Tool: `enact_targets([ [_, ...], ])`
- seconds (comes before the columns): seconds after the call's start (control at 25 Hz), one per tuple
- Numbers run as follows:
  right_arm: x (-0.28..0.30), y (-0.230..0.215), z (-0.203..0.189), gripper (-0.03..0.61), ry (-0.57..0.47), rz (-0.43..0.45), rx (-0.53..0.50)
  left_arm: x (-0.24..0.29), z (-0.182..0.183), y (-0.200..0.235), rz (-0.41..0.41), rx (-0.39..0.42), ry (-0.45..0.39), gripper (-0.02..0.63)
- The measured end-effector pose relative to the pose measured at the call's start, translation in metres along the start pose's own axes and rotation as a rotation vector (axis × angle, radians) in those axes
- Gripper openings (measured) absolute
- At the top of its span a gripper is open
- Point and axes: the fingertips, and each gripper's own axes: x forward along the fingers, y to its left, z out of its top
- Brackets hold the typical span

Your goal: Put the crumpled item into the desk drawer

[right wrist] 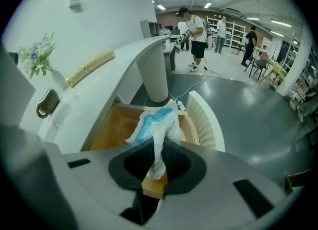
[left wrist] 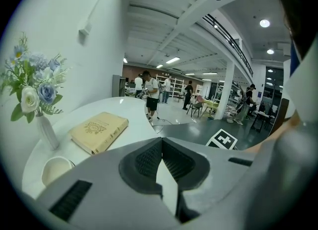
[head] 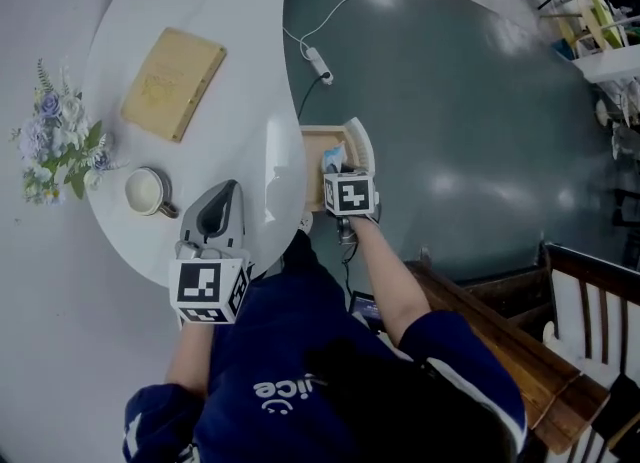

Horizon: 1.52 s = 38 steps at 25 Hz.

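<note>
A crumpled white and blue item hangs between the pads of my right gripper, which is shut on it. It hangs just above the open wooden drawer under the white desk. In the head view the right gripper points steeply down over the drawer, and a bit of the crumpled item shows past its marker cube. My left gripper rests over the desk's near edge. In its own view the left gripper is shut and holds nothing.
On the desk lie a tan book, a white cup and a vase of flowers. A white cable with a plug block lies on the dark floor beyond the drawer. Wooden furniture stands to the right. Several people stand far off.
</note>
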Motion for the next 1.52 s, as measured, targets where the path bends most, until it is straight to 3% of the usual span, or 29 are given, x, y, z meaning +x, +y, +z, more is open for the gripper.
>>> enact_targets([
  [0.32, 0.034, -0.002, -0.010, 0.052, 0.088, 0.013, 0.034, 0.000, -0.011, 0.004, 0.036, 0.055, 0.032, 0.003],
  [0.56, 0.059, -0.008, -0.020, 0.052, 0.169, -0.006, 0.071, 0.005, -0.016, 0.011, 0.045, -0.008, 0.047, 0.005],
  [1.12, 0.110, -0.015, -0.045, 0.054, 0.310, -0.012, 0.141, 0.011, -0.034, 0.027, 0.100, -0.035, 0.117, 0.005],
  [1.52, 0.134, -0.012, -0.059, 0.054, 0.370, 0.040, 0.220, 0.018, -0.044, 0.029, 0.113, 0.003, 0.157, 0.003],
])
